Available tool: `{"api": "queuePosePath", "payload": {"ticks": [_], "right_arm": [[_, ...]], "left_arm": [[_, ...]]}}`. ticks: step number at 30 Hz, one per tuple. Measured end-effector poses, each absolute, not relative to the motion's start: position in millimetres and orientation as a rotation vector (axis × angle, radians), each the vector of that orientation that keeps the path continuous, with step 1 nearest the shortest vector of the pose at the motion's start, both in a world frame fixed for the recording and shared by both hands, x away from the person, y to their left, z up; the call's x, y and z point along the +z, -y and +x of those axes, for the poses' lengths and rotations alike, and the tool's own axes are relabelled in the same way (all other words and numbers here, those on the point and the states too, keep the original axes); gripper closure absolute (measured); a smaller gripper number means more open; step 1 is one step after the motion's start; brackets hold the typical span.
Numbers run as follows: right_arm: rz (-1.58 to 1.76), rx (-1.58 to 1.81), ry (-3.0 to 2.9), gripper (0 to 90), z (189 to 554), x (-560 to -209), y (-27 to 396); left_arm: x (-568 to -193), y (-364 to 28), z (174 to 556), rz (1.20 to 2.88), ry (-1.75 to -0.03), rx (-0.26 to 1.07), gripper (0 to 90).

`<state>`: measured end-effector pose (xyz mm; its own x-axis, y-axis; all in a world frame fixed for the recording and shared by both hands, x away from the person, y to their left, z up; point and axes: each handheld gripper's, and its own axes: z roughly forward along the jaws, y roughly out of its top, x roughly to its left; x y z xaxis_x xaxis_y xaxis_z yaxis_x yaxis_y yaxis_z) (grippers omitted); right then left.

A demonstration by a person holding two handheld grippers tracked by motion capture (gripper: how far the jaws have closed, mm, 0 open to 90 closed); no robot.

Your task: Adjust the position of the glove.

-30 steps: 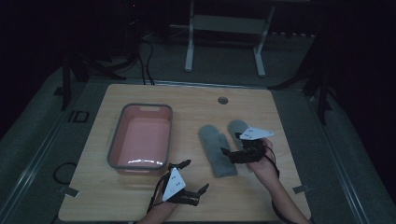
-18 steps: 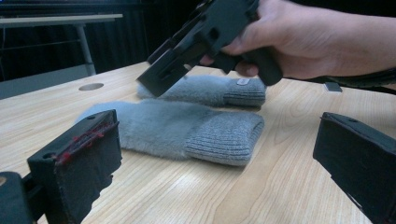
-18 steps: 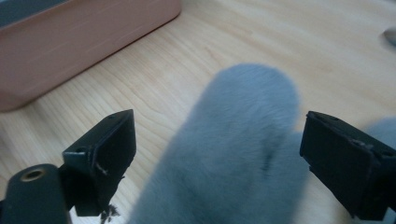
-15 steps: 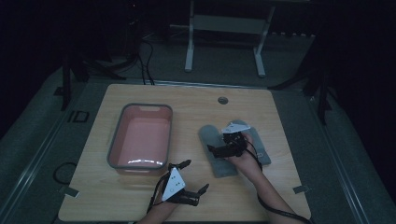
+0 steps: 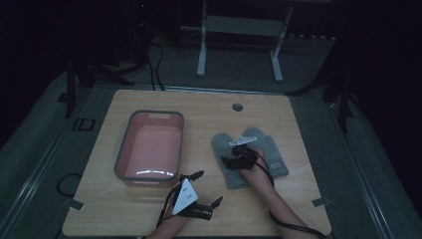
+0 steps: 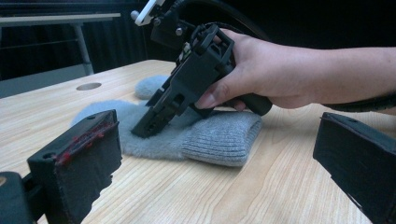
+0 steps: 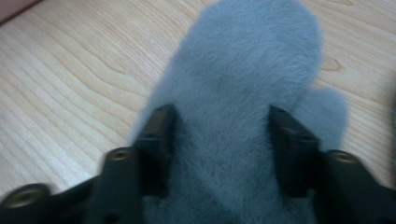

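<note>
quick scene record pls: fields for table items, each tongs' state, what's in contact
table: light wood, round hole near far edge
bin: pink, grey rim, left half of the table, nothing seen inside
mittens: two grey fuzzy ones side by side; left mitten, right mitten
right tongs: jaws have just been closing, pressed into the left mitten's fleece on both sides
left tongs: open, nothing between the jaws, low over the near edge
right hand: wrapped around the right tongs' handle

Pink tub (image 5: 151,148) on bench (image 5: 149,214), left of middle, long side running front to back. Round hole (image 5: 237,107) near far edge. White frame (image 5: 239,30) on floor beyond.
</note>
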<state>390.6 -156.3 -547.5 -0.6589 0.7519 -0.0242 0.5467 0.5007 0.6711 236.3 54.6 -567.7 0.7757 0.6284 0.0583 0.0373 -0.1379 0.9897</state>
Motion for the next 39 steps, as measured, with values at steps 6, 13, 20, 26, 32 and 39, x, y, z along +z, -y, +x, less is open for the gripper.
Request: {"api": "queuePosePath", "payload": {"ticks": [6, 13, 20, 26, 32, 39], "right_arm": [[1.287, 0.946, -2.343, 75.4, 385.3, -542.2, 151.3], [1.385, 0.940, -2.209, 79.9, 373.7, -520.4, 137.7], [1.377, 0.880, -2.247, 79.0, 383.8, -522.7, 136.2], [1.398, 0.873, -2.313, 66.7, 393.7, -537.1, 141.9], [1.375, 0.912, -2.387, 55.0, 399.7, -541.0, 148.9], [1.342, 1.000, -2.377, 44.8, 398.3, -512.0, 162.6]], "left_arm": [[-567.7, -54.5, 236.1, 1.649, -0.536, 0.557, 1.2], [-567.8, -54.7, 236.1, 1.648, -0.533, 0.555, 1.2], [-567.8, -54.8, 235.9, 1.648, -0.533, 0.552, 1.2], [-567.6, -55.4, 236.3, 1.649, -0.540, 0.549, 1.2], [-567.6, -55.4, 236.4, 1.647, -0.544, 0.543, 1.1], [-567.7, -55.7, 236.6, 1.646, -0.544, 0.541, 1.2]]}}
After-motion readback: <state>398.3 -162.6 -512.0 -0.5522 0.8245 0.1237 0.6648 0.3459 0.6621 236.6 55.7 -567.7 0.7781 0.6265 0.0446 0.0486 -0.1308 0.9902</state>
